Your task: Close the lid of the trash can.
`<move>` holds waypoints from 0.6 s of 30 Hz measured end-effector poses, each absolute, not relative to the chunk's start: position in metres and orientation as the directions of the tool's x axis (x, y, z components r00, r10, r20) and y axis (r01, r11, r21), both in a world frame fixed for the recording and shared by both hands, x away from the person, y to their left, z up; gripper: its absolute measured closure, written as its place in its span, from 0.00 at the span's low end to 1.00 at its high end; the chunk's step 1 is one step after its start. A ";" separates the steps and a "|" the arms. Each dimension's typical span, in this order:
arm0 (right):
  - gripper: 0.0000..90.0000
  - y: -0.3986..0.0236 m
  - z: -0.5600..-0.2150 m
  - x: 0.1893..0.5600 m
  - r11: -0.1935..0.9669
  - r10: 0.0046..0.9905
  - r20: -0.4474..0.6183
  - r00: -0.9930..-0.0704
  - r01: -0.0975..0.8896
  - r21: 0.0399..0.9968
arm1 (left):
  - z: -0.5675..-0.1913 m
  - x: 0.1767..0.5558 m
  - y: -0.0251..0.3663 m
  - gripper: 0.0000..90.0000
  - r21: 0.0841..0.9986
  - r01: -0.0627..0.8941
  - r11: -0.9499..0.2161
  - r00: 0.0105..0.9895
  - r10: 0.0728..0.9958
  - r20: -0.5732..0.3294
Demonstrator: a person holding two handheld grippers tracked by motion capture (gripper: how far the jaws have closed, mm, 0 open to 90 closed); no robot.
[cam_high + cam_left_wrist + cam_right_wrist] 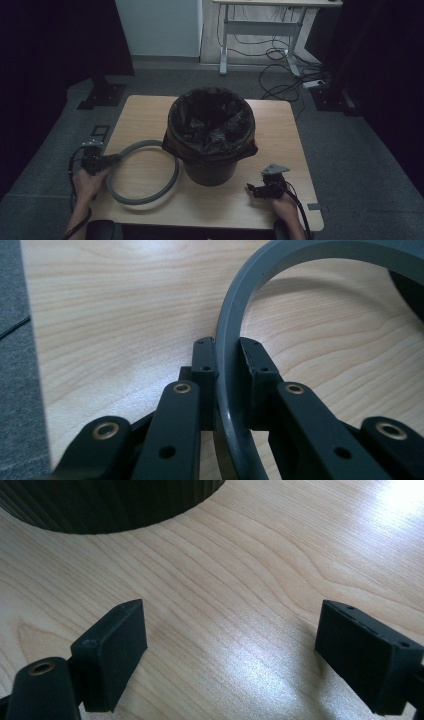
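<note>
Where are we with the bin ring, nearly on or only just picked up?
Done: black liner sits in the bin, edge folded over the rim. In hand: left gripper clamps the grey ring beside the bin. Left: seating the ring over the rim. Right gripper open.

A light wooden table point(145, 112) with rounded corners stands on grey carpet. A black bin point(211, 167) lined with a black bag sits near its middle. A grey plastic ring point(150, 197) lies on the left near part, just beside the bin's base.
</note>
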State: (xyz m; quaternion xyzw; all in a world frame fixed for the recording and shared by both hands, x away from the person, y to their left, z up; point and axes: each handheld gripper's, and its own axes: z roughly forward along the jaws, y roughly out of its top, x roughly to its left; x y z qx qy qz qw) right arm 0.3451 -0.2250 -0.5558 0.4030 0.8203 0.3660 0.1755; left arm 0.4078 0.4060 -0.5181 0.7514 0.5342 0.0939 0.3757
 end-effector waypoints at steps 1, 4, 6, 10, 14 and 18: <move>0.13 -0.225 -0.556 0.345 0.407 0.790 0.007 -0.614 0.533 0.742 | -0.516 0.408 0.407 0.87 0.665 0.733 -0.147 0.412 0.873 -0.260; 0.13 -0.225 -0.556 0.345 0.407 0.790 0.007 -0.614 0.533 0.742 | -0.509 0.409 0.411 0.87 0.661 0.735 -0.151 0.412 0.874 -0.259; 0.14 -0.225 -0.556 0.345 0.407 0.790 0.007 -0.614 0.533 0.742 | -0.504 0.409 0.414 0.87 0.658 0.738 -0.152 0.410 0.875 -0.258; 0.13 -0.225 -0.556 0.345 0.407 0.790 0.007 -0.614 0.533 0.742 | -0.494 0.409 0.420 0.87 0.656 0.741 -0.146 0.406 0.875 -0.264; 0.13 -0.225 -0.556 0.345 0.407 0.790 0.008 -0.613 0.534 0.741 | -0.484 0.411 0.425 0.87 0.655 0.742 -0.144 0.406 0.873 -0.268; 0.13 -0.225 -0.556 0.345 0.408 0.790 0.007 -0.614 0.533 0.741 | -0.472 0.413 0.429 0.87 0.651 0.745 -0.143 0.404 0.874 -0.270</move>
